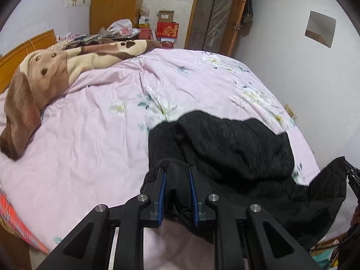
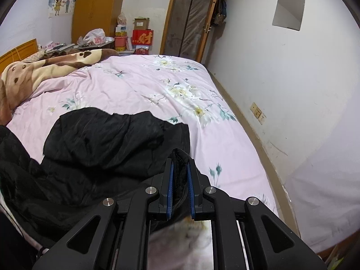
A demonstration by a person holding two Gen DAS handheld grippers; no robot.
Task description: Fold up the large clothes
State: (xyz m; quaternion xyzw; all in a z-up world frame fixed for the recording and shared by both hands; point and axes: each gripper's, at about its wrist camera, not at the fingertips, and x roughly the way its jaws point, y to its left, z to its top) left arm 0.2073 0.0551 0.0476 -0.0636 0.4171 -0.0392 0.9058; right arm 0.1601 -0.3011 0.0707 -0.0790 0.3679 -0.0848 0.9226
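A large black padded garment [image 1: 236,148] lies partly on the near end of the pink floral bed [image 1: 94,121], its near part lifted. My left gripper [image 1: 177,173] is shut on a thick fold of its edge. In the right wrist view the same black garment [image 2: 108,139] spreads to the left, and my right gripper [image 2: 180,164] is shut on another bunched edge of it above the pink bed [image 2: 225,139]. The right gripper's tip shows at the far right of the left wrist view [image 1: 353,175].
A brown and cream plush blanket [image 1: 45,76] is heaped at the bed's head by a wooden headboard [image 1: 24,51]. Boxes and bags [image 1: 162,29] stand behind the bed next to a wardrobe [image 1: 114,4] and a door [image 1: 213,15]. A white wall [image 2: 292,90] runs along the bed's right side.
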